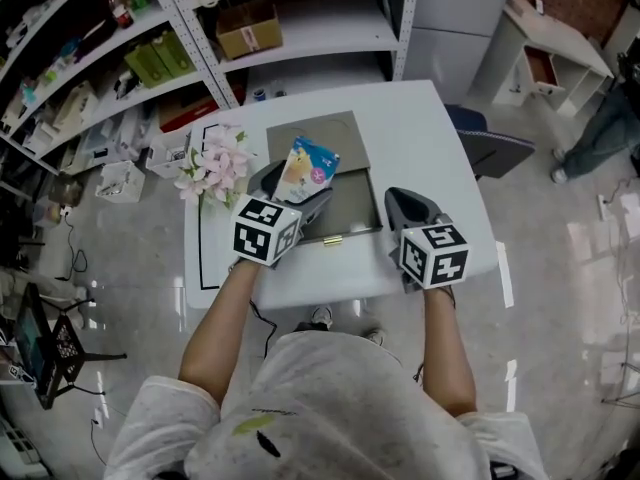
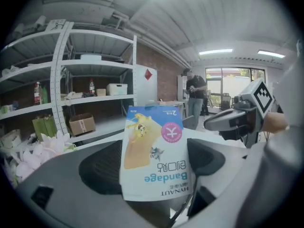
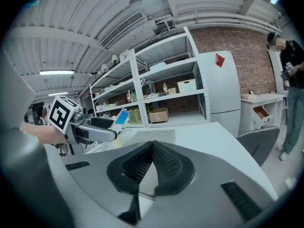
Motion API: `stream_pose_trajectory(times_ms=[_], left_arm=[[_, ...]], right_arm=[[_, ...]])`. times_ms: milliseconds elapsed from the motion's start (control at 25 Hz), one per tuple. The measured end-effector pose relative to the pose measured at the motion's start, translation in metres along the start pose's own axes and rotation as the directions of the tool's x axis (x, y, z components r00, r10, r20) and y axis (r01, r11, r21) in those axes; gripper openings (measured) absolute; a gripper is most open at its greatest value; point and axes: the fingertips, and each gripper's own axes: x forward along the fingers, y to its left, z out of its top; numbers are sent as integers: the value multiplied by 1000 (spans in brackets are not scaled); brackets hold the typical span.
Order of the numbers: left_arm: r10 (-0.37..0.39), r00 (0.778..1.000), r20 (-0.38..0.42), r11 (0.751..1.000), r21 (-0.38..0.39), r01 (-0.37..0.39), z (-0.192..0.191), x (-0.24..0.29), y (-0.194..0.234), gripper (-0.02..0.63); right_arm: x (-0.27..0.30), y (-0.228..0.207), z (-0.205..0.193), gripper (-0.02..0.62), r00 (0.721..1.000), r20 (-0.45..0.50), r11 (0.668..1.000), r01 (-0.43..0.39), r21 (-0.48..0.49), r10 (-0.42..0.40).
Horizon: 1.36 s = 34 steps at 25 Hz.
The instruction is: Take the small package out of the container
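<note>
Head view takes in a white shelving rack (image 1: 300, 28) along the far side, loaded with cartons and bottles, and a white table (image 1: 420, 138) in front of it. On the table lies a shallow grey container (image 1: 358, 206) with its lid (image 1: 325, 133) folded open flat behind it and a small brass latch (image 1: 333, 239) on the near wall. A bunch of pale pink flowers (image 1: 215, 163) lies just beside the container's left side.

Both grippers are held over the table. The right gripper (image 1: 403, 202) sits at the container's right edge; the right gripper view shows its two ribbed pads pressed together with nothing between them. The left gripper (image 1: 295, 190) is over the container's left part, its jaws drawn in on the small package (image 1: 306, 168) — a flat blue, white and yellow bandage pouch with a pink round badge. The pouch stands upright between the pads, print upside down in the left gripper view, raised clear of the container's floor.
</note>
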Motion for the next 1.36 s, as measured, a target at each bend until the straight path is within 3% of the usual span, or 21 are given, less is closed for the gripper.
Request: stream_pose_trajectory(times_ms=[240, 480, 1360], left_arm=[[100, 986, 135, 990, -108, -86, 20, -30, 11, 431], [183, 964, 190, 981, -99, -167, 25, -48, 19, 431], [209, 962, 176, 976, -103, -193, 11, -53, 25, 430]], right_arm=[[1, 7, 15, 3, 999, 30, 1000, -16, -22, 16], [1, 14, 28, 3, 998, 60, 998, -14, -66, 18], [5, 25, 28, 3, 998, 55, 996, -22, -85, 27]])
